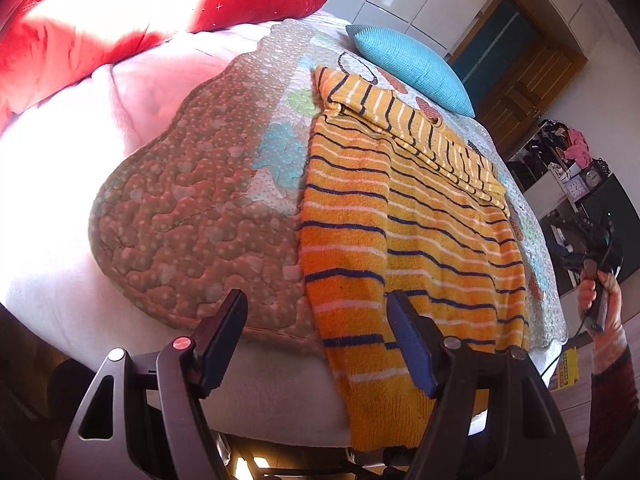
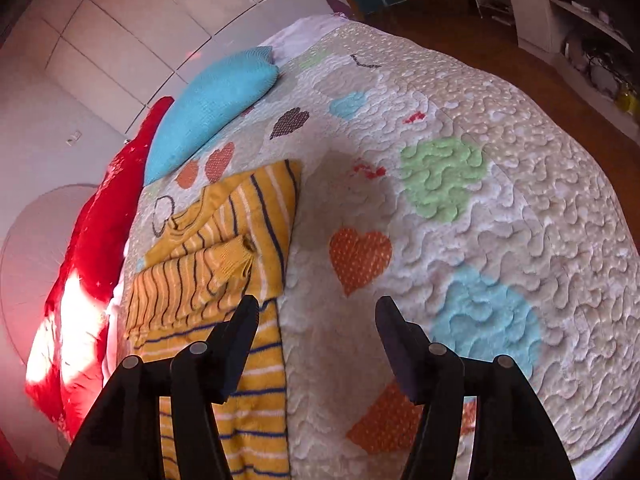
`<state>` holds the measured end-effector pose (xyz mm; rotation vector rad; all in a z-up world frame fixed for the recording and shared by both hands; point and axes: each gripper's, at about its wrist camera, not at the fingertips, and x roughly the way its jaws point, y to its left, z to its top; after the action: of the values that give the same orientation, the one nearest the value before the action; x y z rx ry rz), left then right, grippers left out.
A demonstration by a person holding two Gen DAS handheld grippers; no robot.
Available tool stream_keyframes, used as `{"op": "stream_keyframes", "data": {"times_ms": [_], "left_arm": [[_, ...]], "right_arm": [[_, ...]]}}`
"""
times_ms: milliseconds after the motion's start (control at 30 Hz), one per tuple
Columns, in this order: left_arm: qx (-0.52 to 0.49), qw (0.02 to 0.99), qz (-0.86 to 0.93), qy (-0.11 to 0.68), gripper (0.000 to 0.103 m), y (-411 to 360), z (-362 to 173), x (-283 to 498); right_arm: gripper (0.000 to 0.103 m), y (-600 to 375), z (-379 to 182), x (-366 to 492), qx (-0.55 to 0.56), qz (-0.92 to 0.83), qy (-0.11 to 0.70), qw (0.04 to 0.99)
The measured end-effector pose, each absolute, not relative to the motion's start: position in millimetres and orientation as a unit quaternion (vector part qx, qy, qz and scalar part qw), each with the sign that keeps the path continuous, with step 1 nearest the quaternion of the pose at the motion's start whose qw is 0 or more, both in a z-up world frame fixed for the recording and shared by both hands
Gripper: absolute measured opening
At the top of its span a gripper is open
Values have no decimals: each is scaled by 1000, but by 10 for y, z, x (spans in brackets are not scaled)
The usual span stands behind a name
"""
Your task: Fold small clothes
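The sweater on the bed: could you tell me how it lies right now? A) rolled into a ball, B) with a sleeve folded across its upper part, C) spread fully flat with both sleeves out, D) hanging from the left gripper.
B: a striped sleeve lies folded across the upper part of the sweater, which rests on the quilt; the left gripper and right gripper are both open and hold nothing.

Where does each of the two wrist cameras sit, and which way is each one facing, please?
Left wrist: behind the open left gripper, above the bed's near edge, facing the striped sweater; the person's right hand shows.
Right wrist: behind the open right gripper, facing across the quilt; only its fingers show.
Shared: sweater, quilt, blue pillow, red pillow.
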<state>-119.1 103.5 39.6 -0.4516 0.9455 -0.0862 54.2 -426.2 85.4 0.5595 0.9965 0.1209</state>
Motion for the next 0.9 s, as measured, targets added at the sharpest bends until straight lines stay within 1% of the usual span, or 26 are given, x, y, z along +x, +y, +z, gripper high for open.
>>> {"op": "stream_keyframes", "data": {"times_ms": [100, 233, 367, 500, 667, 767, 833, 900], "left_arm": [[-233, 857, -75, 454, 71, 985, 357, -1087], [-256, 840, -114, 465, 71, 889, 241, -949], [-262, 836, -116, 468, 71, 809, 203, -981], [-271, 831, -136, 466, 71, 708, 207, -1151], [-257, 841, -130, 459, 71, 613, 183, -1327], [-266, 835, -147, 459, 71, 573, 162, -1393], [-275, 824, -164, 468, 61, 509, 113, -1430], [-272, 813, -172, 484, 27, 421, 42, -1425]], "right_arm": [[66, -4057, 739, 130, 266, 115, 482, 827], [66, -3633, 443, -338, 266, 183, 497, 805], [66, -3341, 132, -649, 276, 217, 511, 785], [66, -3186, 5, -899, 303, 241, 490, 781], [66, -3172, -112, -1080, 346, 264, 473, 766], [66, -3197, -187, -1159, 387, 280, 467, 744], [67, -3155, -282, -1239, 404, 295, 473, 725], [66, -3060, -372, -1299, 403, 302, 481, 718]]}}
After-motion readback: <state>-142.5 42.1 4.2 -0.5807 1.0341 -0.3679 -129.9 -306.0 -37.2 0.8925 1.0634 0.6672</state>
